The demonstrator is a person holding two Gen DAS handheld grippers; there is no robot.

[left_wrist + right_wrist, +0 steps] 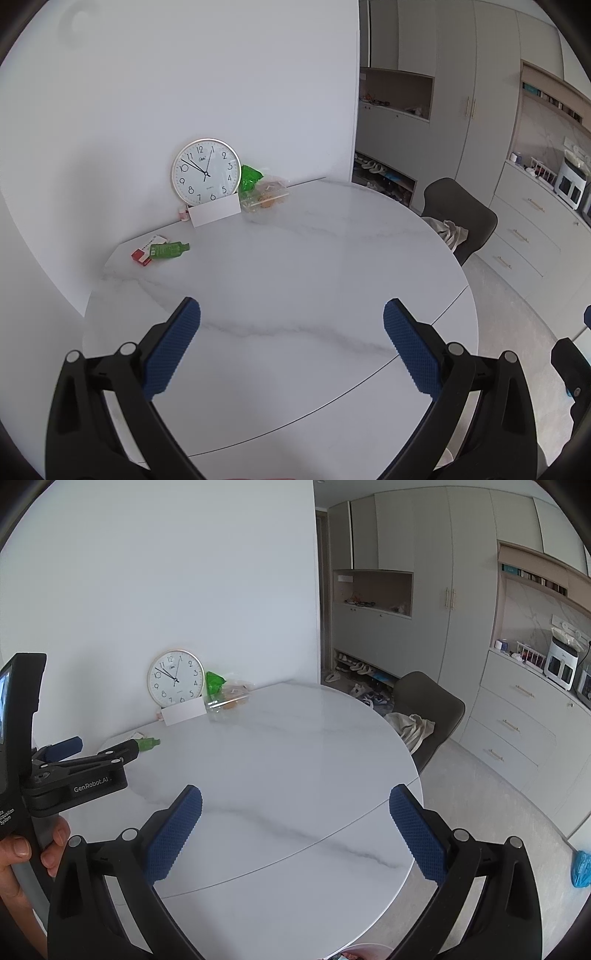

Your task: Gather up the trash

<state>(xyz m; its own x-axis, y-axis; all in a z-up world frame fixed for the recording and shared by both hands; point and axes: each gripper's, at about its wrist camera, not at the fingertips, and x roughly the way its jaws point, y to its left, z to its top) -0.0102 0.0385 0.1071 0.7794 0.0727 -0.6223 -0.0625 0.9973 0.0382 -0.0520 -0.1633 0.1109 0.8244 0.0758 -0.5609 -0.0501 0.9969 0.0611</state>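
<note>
Near the far left edge of the white surface (295, 258) lies a flat green wrapper (170, 250) on a red box (142, 255). Left hand-held gripper (291, 314) and right hand-held gripper (295, 797) hover spread wide, holding nothing.

Round white marble table (295, 266) against white wall (184, 92). Gold-rimmed round clock (205, 171) leans on wall at table's far edge; white card (214, 214) before it. Green crumpled bag (249, 177) and clear plastic wrapper (267, 195) right of clock. Flat green packet (168, 249) overlaps red-and-white box (146, 251) at table's far left. Dark chair (461, 218) right of table, cabinets (443, 92) behind.
</note>
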